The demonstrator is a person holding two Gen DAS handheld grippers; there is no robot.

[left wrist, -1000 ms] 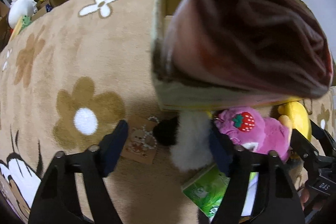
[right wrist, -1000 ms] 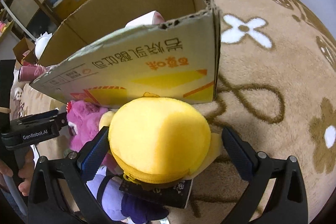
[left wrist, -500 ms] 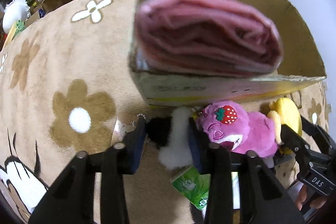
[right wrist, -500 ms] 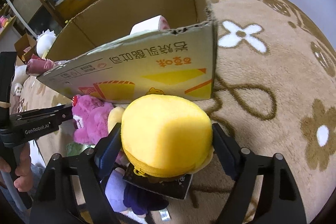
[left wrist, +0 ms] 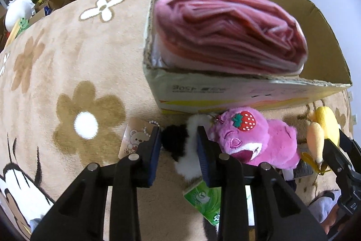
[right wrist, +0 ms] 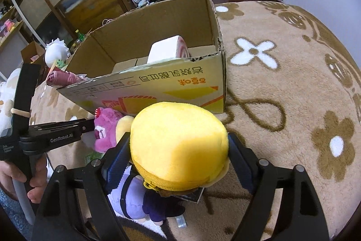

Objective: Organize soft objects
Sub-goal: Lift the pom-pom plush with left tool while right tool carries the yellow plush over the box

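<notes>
Since a second ago both pairs of jaws have narrowed: the left gripper (left wrist: 179,146) now pinches the black-and-white plush (left wrist: 180,143) before the box (left wrist: 225,94) on the rug (left wrist: 56,64), and the right gripper (right wrist: 178,155) squeezes the yellow plush (right wrist: 178,139). Only the right view shows a purple plush (right wrist: 135,200) beneath.

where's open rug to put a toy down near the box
Bare rug lies right of the cardboard box, and more rug left of it, around the brown flower. In front it is crowded: pink strawberry plush, yellow plush, black-and-white fluffy toy, green packet.
</notes>
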